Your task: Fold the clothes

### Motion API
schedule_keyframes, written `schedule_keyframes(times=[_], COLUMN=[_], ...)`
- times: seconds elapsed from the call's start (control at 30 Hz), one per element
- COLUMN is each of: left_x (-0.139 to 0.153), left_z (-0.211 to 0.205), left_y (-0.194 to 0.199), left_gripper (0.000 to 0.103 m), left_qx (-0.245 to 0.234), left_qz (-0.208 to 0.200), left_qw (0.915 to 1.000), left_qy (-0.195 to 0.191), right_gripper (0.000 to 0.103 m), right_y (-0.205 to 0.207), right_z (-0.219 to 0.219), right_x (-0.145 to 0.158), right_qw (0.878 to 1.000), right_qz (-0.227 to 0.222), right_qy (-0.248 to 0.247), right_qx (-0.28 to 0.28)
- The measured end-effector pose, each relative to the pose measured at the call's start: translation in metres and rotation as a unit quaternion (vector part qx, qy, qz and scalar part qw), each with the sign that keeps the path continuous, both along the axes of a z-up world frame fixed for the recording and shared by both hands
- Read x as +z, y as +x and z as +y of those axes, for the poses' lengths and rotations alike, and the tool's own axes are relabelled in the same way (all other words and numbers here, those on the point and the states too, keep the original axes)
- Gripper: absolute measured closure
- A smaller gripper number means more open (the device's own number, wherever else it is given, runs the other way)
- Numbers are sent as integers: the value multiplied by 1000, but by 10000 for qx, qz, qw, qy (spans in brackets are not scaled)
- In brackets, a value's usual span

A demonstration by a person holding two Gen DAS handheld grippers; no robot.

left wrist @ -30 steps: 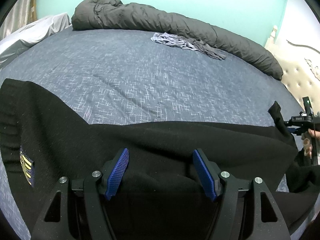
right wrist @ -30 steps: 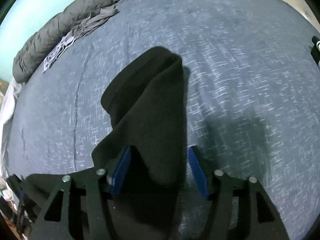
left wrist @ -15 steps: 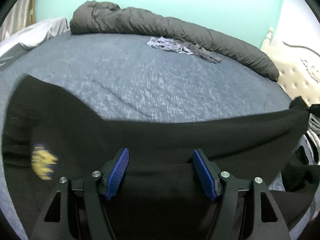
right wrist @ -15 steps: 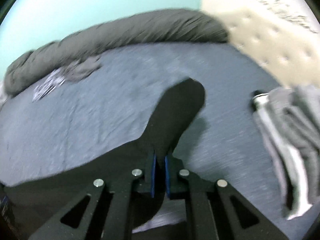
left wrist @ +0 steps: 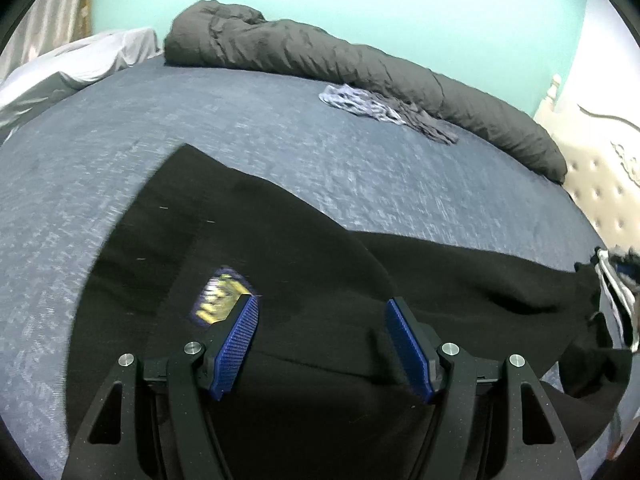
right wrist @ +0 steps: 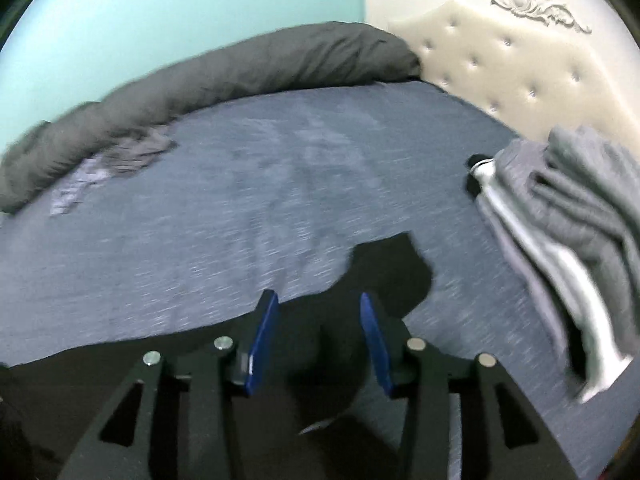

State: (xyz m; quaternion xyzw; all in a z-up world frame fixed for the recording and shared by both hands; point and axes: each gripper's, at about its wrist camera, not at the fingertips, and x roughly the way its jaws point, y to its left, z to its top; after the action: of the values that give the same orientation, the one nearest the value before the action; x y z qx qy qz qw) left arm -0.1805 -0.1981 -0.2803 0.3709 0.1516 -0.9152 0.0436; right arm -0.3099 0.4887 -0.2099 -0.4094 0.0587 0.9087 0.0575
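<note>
Left gripper [left wrist: 320,344] open over black sweater [left wrist: 280,248], pads clear of cloth. Right gripper [right wrist: 316,336] open, jaws just opening, sweater sleeve [right wrist: 392,268] between them, unpressed. Sweater spread on bed [left wrist: 280,152]; beyond it, grey duvet [left wrist: 360,64].

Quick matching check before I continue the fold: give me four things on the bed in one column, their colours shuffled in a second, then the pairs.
Things:
1. garment under the grippers
2. rolled duvet along the far edge
3. headboard
4. bedsheet

Colours:
A. cream, button-tufted
B. black
C. speckled blue-grey
D. dark grey

Pairs: 1-B, 2-D, 3-A, 4-C
</note>
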Motion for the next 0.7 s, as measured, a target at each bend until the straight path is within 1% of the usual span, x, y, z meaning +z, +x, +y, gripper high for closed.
schedule_keyframes(times=[0.1,0.27,0.37,0.43,0.53,0.57,0.6,0.63,0.67,0.7], left_x=[6,15,18,18,17,17,17,17,19,21], left_z=[-11,-28,-37,-44,-57,-60,-62,-65,-66,-67], left_y=[7,20,32,41,55,55,54,53,50,45], left_gripper=[33,33,32,32,32,32,29,27,22,22], left_qx=[168,327,448,552,662,688,680,657,624,587], left_qz=[55,75,65,54,-11,-57,-121,-195,-261,-324], left_qw=[9998,9994,9990,9985,9975,9972,9970,9968,9971,9974], left_qy=[43,84,-33,-3,240,297,347,403,361,275], right_gripper=[54,52,51,50,49,46,44,43,42,42], right_y=[30,81,105,120,136,140,144,148,150,152], right_z=[-30,-84,-106,-120,-139,-145,-150,-155,-158,-161], right_x=[1,-5,-16,-23,-31,-34,-36,-38,-40,-42], right_qw=[9977,9880,9808,9753,9698,9683,9668,9654,9643,9631], right_qz=[152,405,458,473,443,446,450,454,459,464], right_qy=[-558,-1159,-1573,-1847,-1977,-1988,-1999,-2005,-2002,-1999], right_qx=[348,941,1061,1118,1361,1443,1525,1604,1672,1741])
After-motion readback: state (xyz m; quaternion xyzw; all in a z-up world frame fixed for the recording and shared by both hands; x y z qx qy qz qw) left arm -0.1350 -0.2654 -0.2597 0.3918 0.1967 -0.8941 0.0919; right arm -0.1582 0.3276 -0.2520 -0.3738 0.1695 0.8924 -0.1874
